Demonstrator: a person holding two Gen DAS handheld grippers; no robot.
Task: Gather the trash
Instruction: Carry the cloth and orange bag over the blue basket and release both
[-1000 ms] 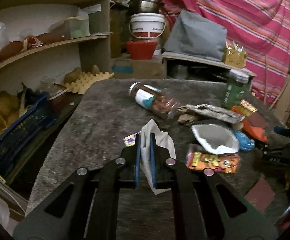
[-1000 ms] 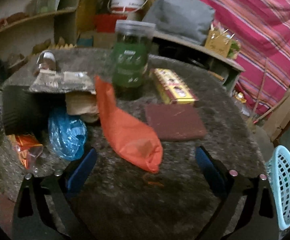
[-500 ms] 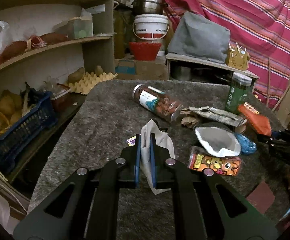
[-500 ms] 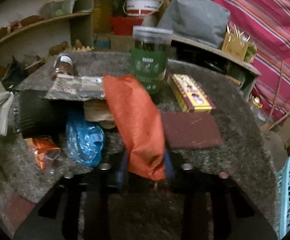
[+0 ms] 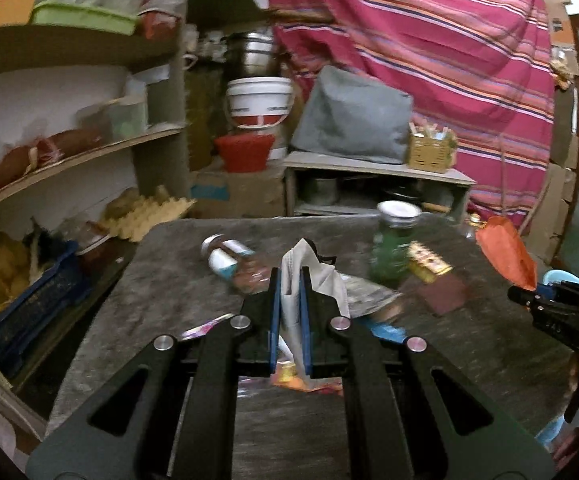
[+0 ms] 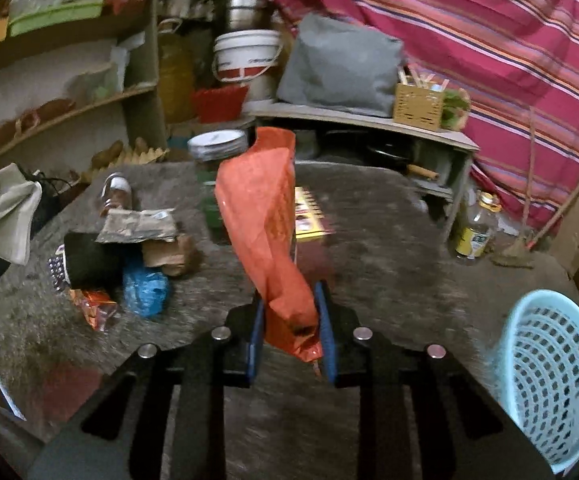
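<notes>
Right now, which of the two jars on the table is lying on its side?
The jar with the white and blue label, toward the shelf side of the table, lies on its side. The green jar stands upright with its lid on top.

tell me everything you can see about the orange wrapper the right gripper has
The orange wrapper is a long, crinkly, foil-like pouch, flattened and slightly twisted. The right gripper, whose jaws have just been closing, pinches its lower end between blue pads; the rest stands up, lifted clear of the grey table. From the left wrist view it hangs in the air at the right.
</notes>
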